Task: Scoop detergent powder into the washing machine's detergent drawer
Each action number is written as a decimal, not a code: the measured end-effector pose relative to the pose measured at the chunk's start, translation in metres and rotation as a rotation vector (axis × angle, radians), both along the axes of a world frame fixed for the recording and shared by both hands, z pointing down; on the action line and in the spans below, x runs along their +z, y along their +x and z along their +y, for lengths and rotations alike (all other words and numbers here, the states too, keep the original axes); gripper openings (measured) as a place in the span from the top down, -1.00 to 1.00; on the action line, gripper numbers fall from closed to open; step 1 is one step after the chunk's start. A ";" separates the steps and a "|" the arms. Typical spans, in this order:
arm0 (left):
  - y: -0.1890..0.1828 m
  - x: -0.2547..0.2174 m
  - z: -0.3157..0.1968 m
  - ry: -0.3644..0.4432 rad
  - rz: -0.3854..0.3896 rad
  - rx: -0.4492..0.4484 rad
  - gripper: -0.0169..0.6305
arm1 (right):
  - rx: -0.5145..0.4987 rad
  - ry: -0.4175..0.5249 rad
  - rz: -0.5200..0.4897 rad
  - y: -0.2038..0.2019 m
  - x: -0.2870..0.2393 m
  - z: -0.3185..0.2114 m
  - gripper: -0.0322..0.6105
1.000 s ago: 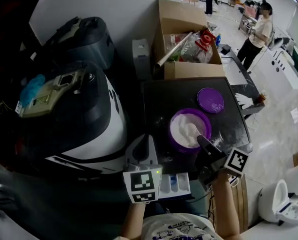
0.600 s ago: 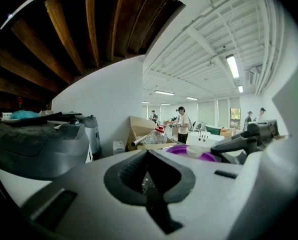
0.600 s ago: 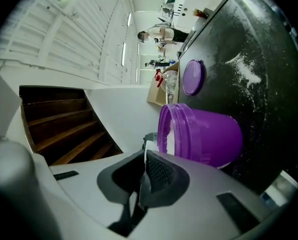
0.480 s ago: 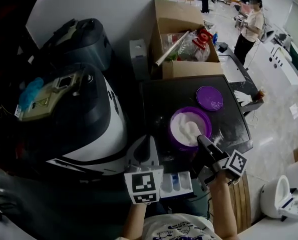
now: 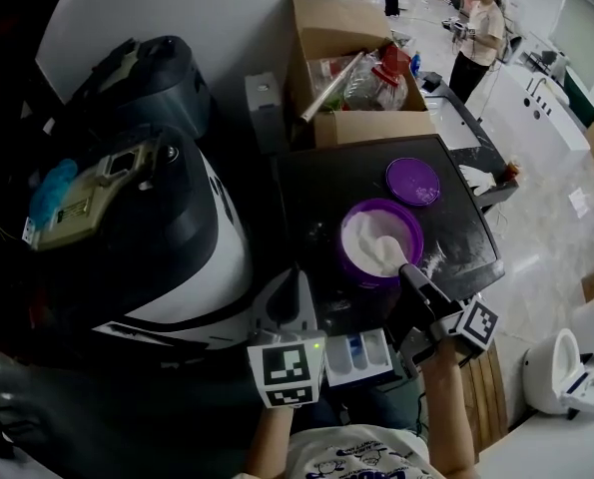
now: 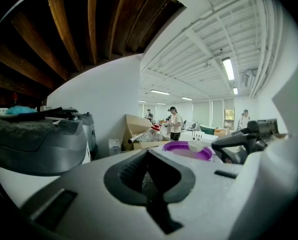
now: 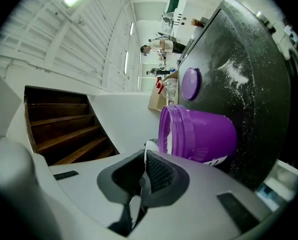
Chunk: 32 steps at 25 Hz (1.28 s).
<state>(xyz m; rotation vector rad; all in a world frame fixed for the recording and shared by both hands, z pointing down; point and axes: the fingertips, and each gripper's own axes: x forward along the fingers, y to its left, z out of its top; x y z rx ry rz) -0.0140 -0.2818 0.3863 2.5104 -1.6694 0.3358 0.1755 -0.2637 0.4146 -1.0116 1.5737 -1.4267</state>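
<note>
**Loaded scoop at the tub's near rim, drawer open below**

The right gripper (image 5: 414, 279) has its tongs clamped narrow on the thin handle of a small white plastic scoop (image 5: 392, 255). Its bowl sits level over the near rim of the round purple plastic tub (image 5: 364, 279), probably so the heap of white detergent powder (image 5: 371, 234) does not spill. The tub stands on the black washer top (image 5: 311, 198), with its flat purple lid (image 5: 413, 181) set down just beyond it, out of the scoop's path. Nearer than the tub and lower, the white detergent drawer (image 5: 361, 355) is pulled open with its blue-marked compartments facing up, ready to take the load. The left gripper (image 5: 296, 289) waits left of the tub, beside the drawer, its tongs pressed together with nothing seen between them.

Compared with a second ago, the scoop's bowl has moved from the middle of the powder to the tub's near edge and seems raised above the rim. The left gripper and drawer sit much as before.
</note>
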 end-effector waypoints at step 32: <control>0.013 0.026 0.077 -0.045 -0.004 -0.021 0.93 | 0.014 0.035 0.081 0.036 -0.004 0.097 0.84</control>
